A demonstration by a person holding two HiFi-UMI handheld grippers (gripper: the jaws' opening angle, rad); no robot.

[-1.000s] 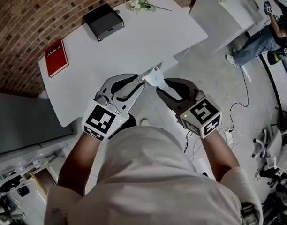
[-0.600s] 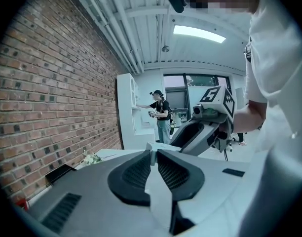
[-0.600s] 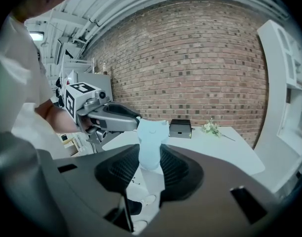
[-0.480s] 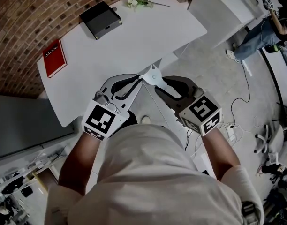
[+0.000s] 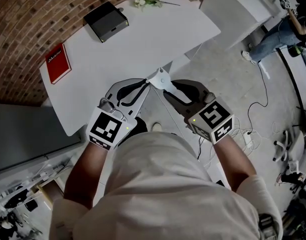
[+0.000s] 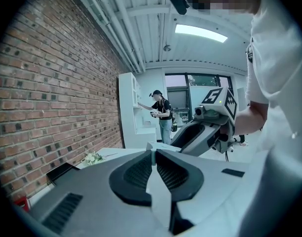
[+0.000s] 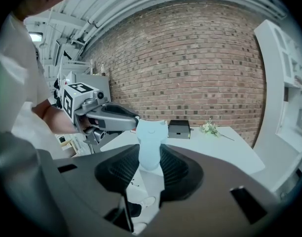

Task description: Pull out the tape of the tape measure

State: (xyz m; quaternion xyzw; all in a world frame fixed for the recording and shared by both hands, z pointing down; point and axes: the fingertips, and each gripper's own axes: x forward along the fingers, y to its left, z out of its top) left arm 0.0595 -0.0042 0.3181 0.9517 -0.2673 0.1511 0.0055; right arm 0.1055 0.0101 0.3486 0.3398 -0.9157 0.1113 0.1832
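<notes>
Centrally, the pale tape measure (image 5: 161, 79) was held in the air between the two grippers, over the near edge of the white table (image 5: 143, 39). The right gripper (image 5: 169, 90) was clamped on the case, with its ribbed pads (image 7: 170, 168) set wide against both sides and the case standing upright between them. The left gripper (image 5: 144, 85) met the case from the opposite side. Its jaws had just been closing and stood narrow, pinching the thin pale tape tab (image 6: 153, 156) at the case edge. No length of tape was visible between the grippers. Farther back on the table lay a red book (image 5: 58, 63), a black box (image 5: 105, 20) and a flower sprig (image 5: 143, 0).
</notes>
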